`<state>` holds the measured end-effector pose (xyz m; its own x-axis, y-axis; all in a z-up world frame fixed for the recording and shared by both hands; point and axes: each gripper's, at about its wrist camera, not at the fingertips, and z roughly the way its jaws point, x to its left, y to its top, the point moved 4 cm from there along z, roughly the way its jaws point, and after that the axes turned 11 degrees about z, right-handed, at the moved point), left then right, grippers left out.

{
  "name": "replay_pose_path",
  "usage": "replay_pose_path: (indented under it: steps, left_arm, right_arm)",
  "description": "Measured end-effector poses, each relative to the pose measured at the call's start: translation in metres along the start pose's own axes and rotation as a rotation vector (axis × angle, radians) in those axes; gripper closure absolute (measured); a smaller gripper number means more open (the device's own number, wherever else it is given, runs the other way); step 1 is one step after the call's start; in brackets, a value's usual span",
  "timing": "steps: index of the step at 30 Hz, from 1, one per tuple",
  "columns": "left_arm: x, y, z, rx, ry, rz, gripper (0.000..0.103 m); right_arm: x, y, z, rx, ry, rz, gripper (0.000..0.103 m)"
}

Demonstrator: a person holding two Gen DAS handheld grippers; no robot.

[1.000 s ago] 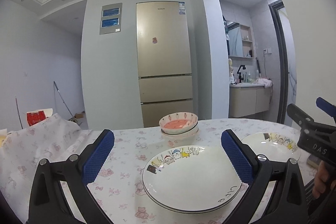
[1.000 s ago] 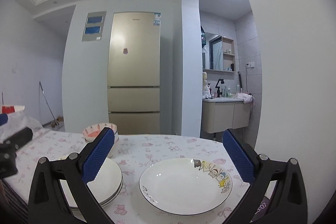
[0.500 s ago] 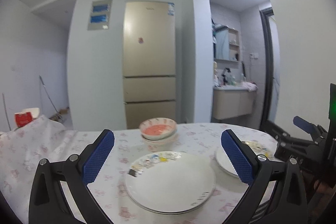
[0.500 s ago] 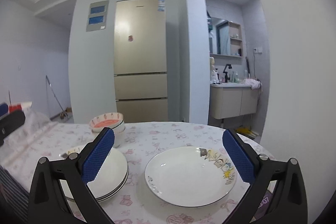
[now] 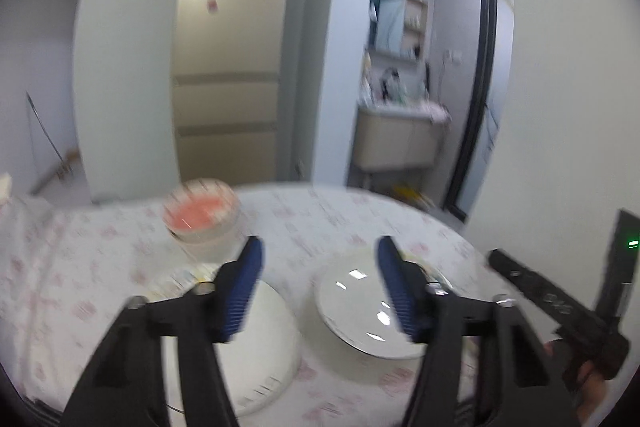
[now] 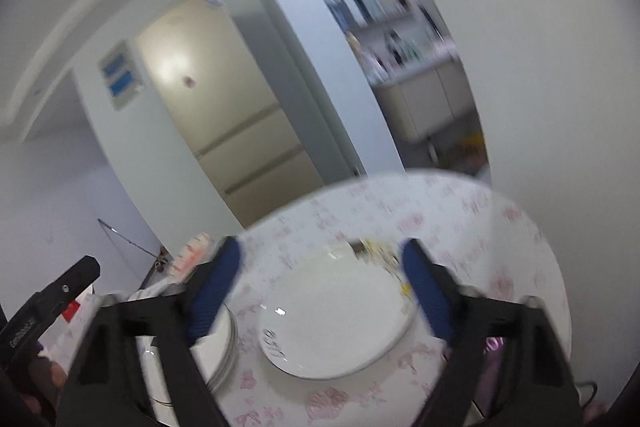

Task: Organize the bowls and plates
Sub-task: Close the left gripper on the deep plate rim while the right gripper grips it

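On the counter (image 5: 340,211), under a pink-print cloth, both views are motion-blurred.

Left wrist view, left to right:
- Stacked bowls (image 5: 202,223) at 11 o'clock, far side of the counter; top bowl pink inside.
- Plate stack (image 5: 256,355) at 7 o'clock, just in front of the bowls, partly under the left finger of the left gripper (image 5: 318,285).
- Left gripper jaws released, blue pads apart, nothing between them; it hangs above the gap between the two plate groups.
- Single plate (image 5: 360,311) at 5 o'clock, beside the stack, not touching it; the right finger overlaps its right edge.
- Right gripper (image 5: 556,307) at 4 o'clock, seen side-on at the counter's right edge.

Right wrist view, left to right:
- Left gripper (image 6: 48,303) at 8 o'clock.
- Bowls (image 6: 192,255) at 9 o'clock, mostly hidden.
- Plate stack (image 6: 220,351) at 7 o'clock, behind the left finger.
- Single plate (image 6: 336,319) at 6 o'clock, flat on the counter, lettering on its near rim, cartoon print on the far rim.
- Right gripper (image 6: 320,291) jaws released, straddling that plate from above; contact cannot be told. View tilted.
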<state>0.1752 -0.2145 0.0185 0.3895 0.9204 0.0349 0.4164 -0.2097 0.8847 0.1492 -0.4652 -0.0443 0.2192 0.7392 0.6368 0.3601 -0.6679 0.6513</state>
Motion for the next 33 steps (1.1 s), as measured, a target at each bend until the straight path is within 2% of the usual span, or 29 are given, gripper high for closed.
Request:
replay_pose_path:
  steps: [2,4,6,7,8,11,14,18,21,29,31,33]
  left_arm:
    - [-0.007,-0.006,0.015,0.07,-0.022,-0.031,0.048]
    - [-0.014,-0.017,0.031,0.143,-0.042,-0.046,0.048]
    - [-0.021,-0.028,0.047,0.216,-0.063,-0.063,0.056]
    - [-0.023,-0.033,0.055,0.245,-0.077,-0.073,0.071]
    - [-0.028,-0.041,0.065,0.292,-0.105,-0.093,0.073]
    - [-0.038,-0.058,0.088,0.362,-0.132,-0.152,0.073]
    - [-0.042,-0.065,0.101,0.388,-0.11,-0.162,0.073]
    - [-0.036,-0.075,0.115,0.439,-0.089,-0.226,0.073]
    - [-0.033,-0.081,0.122,0.456,-0.087,-0.248,0.073]
    - [-0.023,-0.095,0.138,0.498,-0.096,-0.322,0.073]
    - [-0.025,-0.098,0.143,0.512,-0.111,-0.319,0.081]
    - [-0.029,-0.099,0.146,0.527,-0.101,-0.306,0.082]
  right_arm:
    - [-0.014,0.0,0.016,0.085,0.006,0.058,0.052]
    - [-0.028,-0.004,0.028,0.151,0.0,0.103,0.056]
    - [-0.037,-0.008,0.04,0.2,-0.011,0.126,0.057]
    - [-0.043,-0.012,0.044,0.213,-0.023,0.142,0.058]
    - [-0.049,-0.013,0.048,0.221,-0.041,0.17,0.058]
    - [-0.069,-0.018,0.054,0.194,-0.114,0.281,0.058]
    - [-0.07,-0.026,0.064,0.24,-0.1,0.274,0.06]
    - [-0.071,-0.033,0.075,0.28,-0.149,0.26,0.063]
    - [-0.079,-0.039,0.083,0.314,-0.156,0.311,0.072]
    - [-0.082,-0.044,0.089,0.33,-0.156,0.315,0.087]
    - [-0.084,-0.047,0.092,0.332,-0.166,0.312,0.09]
    - [-0.081,-0.048,0.09,0.314,-0.174,0.293,0.09]
